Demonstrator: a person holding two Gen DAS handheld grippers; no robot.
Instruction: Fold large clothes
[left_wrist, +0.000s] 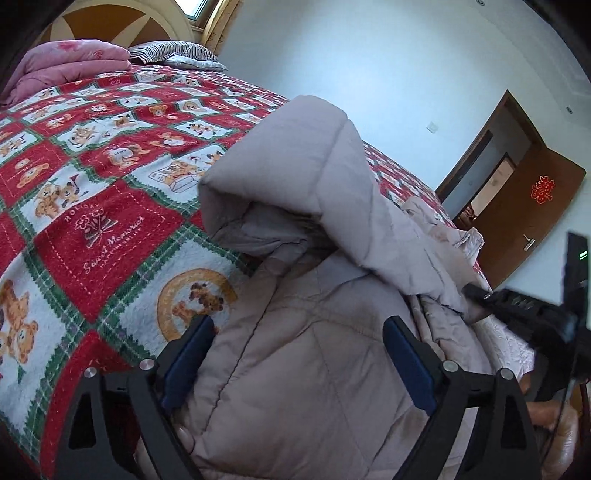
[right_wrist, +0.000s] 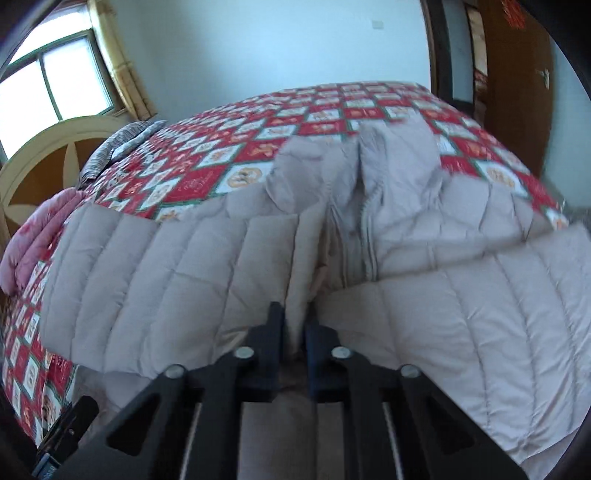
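A pale grey-pink quilted puffer jacket (left_wrist: 306, 354) lies on the bed, its hood (left_wrist: 295, 166) standing up in the left wrist view. My left gripper (left_wrist: 299, 328) is open, its blue-padded fingers (left_wrist: 188, 354) straddling the jacket's body without pinching it. The right wrist view shows the jacket (right_wrist: 184, 266) spread wide with the open zipper (right_wrist: 365, 229) in the middle. My right gripper (right_wrist: 295, 317) is shut on a fold of the jacket's edge. The right gripper also shows in the left wrist view (left_wrist: 532, 306) at the jacket's right side.
The bed carries a red, white and green bear-print blanket (left_wrist: 92, 192). A pink folded quilt (left_wrist: 62, 62) and striped pillow (left_wrist: 170, 51) lie at the headboard. A brown open door (left_wrist: 528, 206) is at the right. A window (right_wrist: 55, 81) is behind the headboard.
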